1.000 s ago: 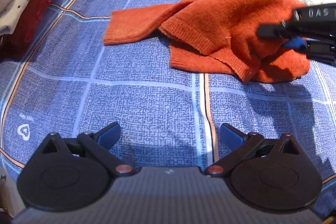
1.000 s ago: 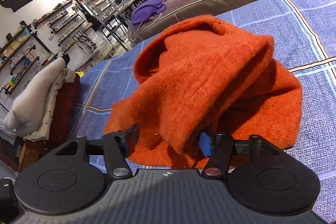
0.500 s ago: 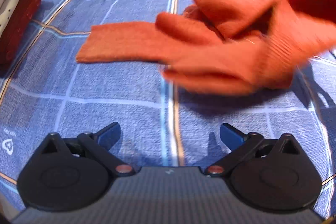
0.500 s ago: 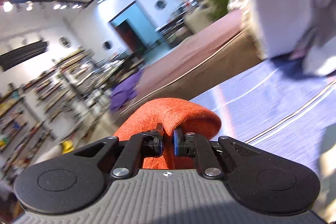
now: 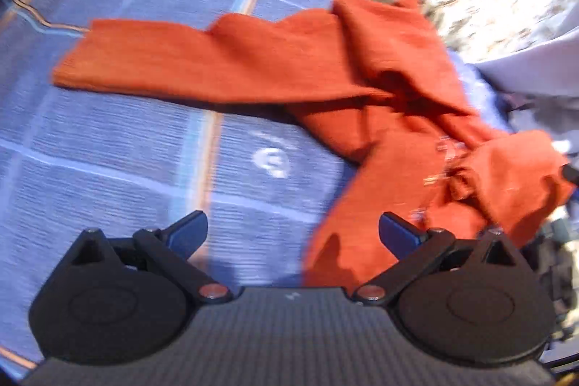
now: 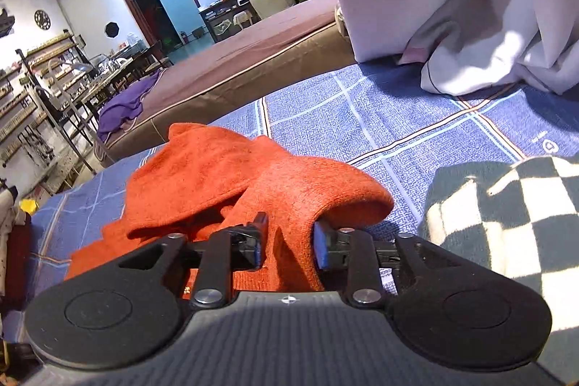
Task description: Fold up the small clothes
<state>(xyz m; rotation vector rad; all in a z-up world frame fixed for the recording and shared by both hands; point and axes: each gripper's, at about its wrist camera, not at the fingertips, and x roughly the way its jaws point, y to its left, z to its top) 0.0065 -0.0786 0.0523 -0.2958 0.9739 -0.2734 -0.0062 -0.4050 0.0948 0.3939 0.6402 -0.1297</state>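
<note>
1. Orange knitted sweater (image 5: 362,104), crumpled, lying on the blue checked bed cover (image 5: 108,147); one long sleeve stretched flat toward the left of the left wrist view, the body bunched and twisted on the right.
2. Right gripper (image 6: 287,243): jaws just been opening, now roughly half apart, with a fold of the knit between them; the pads look slack on the wool, so judged a release, not a grip.
3. Left gripper (image 5: 293,234): fingers spread wide, nothing between them, poised over the cover just short of the sweater's near edge.
4. Step in hand, as judged: letting go of the dragged garment and laying it out flat before any fold.
5. To do it well: open the right jaws fully and back away along the cloth, not upward, so the knit does not catch on a pad and lift again.
6. Then take the near hem with the left fingers and an opposite edge with the right, pulling gently apart to undo the twist.
7. Keep clear of the dark-and-cream checkered cloth (image 6: 506,223) lying just beside the right gripper, and of the pale bedding (image 6: 470,6) heaped behind.
8. Risk: thick, clingy wool tends to hold creases; smooth the body before folding the sleeves in.
</note>
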